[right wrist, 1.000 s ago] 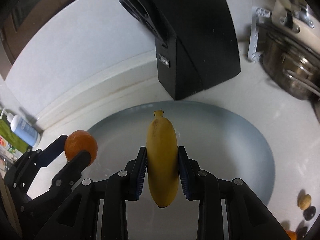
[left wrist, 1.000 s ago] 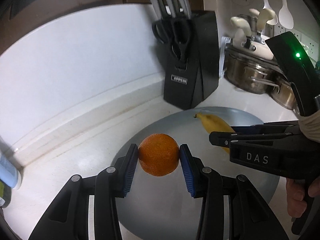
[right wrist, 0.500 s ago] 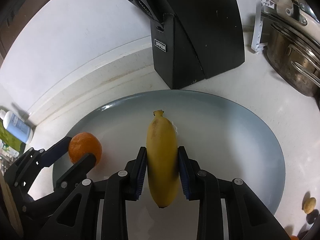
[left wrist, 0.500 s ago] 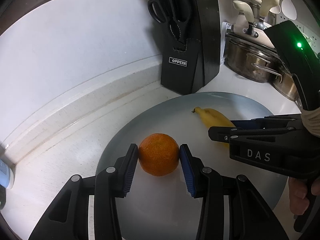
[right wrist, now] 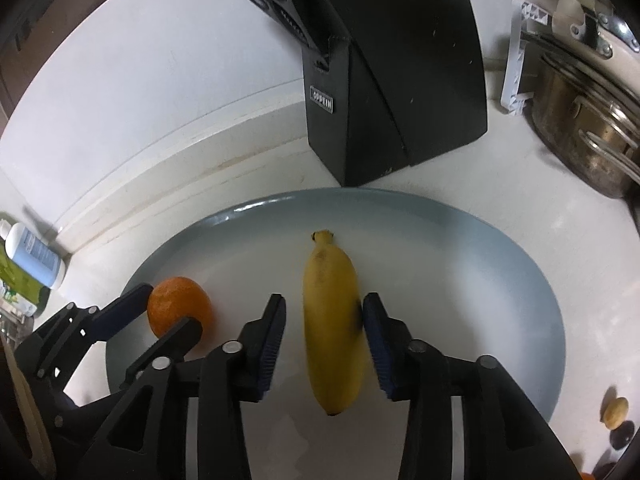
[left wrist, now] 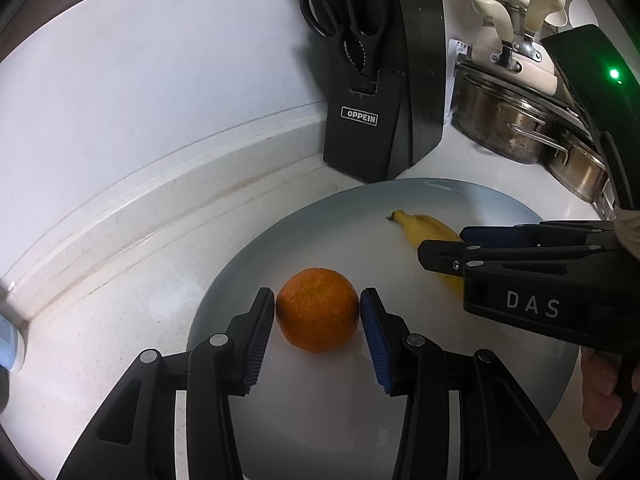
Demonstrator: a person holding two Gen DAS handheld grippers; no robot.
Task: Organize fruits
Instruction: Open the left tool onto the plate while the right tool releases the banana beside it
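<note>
1. The white counter (left wrist: 120, 320) fills the lower left of the left wrist view and runs up to a white wall at the back.
2. A big grey-blue plate (right wrist: 500, 264) lies on the counter, taking up the middle and lower right of the right wrist view.
3. A black knife block (left wrist: 384, 92) stands upright just behind the plate, top centre, with scissors (left wrist: 352, 20) slotted in its front.
4. Steel pots (left wrist: 516, 128) sit at the upper right, near the block.
5. The right gripper (right wrist: 324, 336) has just been opening; there is a clear gap on the left side of the banana and the right pad sits right at its skin, so it is let go.
6. The left gripper (left wrist: 318, 320) has also just been opening; its pads sit just beside the orange, barely apart from it.
7. The banana (right wrist: 332, 320) lies on the plate, stem pointing toward the knife block.
8. The orange (left wrist: 317, 309) rests on the plate's left part.
9. A white bottle (right wrist: 34, 256) lies at the far left edge.
</note>
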